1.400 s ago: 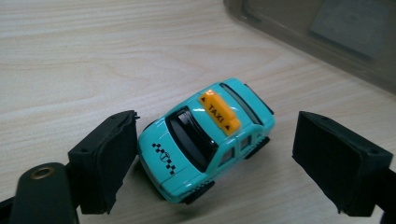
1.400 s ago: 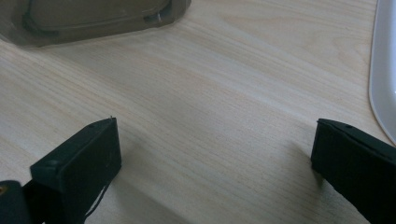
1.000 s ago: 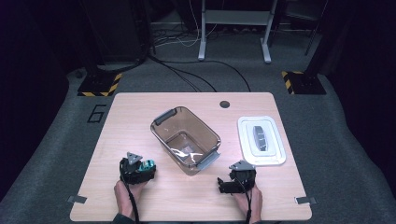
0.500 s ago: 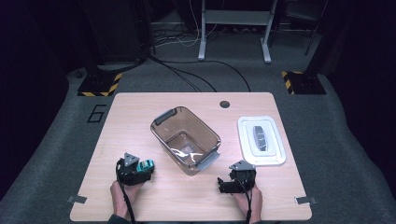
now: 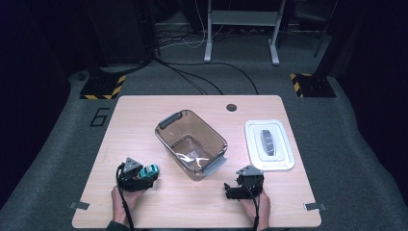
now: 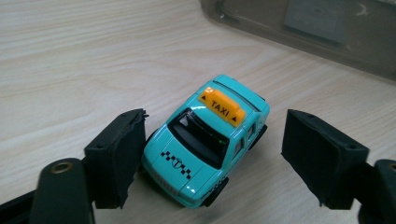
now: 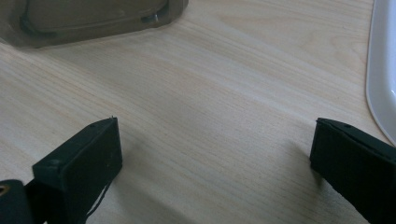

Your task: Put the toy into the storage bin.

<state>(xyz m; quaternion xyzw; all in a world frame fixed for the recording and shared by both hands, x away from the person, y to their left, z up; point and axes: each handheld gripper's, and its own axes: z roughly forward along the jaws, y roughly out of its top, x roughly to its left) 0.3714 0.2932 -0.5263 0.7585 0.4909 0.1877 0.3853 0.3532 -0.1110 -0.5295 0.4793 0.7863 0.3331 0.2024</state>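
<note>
A teal toy taxi (image 6: pixel 208 140) with an orange roof sign stands on the wooden table (image 5: pixel 144 120), nose toward the camera in the left gripper view. My left gripper (image 6: pixel 212 154) is open around it; its left jaw is close against the car's side and the right jaw stands well off. From above, the left gripper (image 5: pixel 146 176) and taxi (image 5: pixel 151 169) sit near the table's front left. My right gripper (image 5: pixel 239 185) rests open at the front right, and in its own view the right gripper (image 7: pixel 215 154) has only bare wood between its jaws.
A clear brownish plastic bin (image 5: pixel 192 144) with grey handles stands mid-table, its interior bare. Its white lid (image 5: pixel 268 144) lies flat to the right; the lid's edge (image 7: pixel 380 70) is close to the right gripper. A round cable hole (image 5: pixel 231 107) is at the back edge.
The left hand and gripper have drifted slightly left and toward the front edge. The taxi, bin, lid and right gripper stay where they were.
</note>
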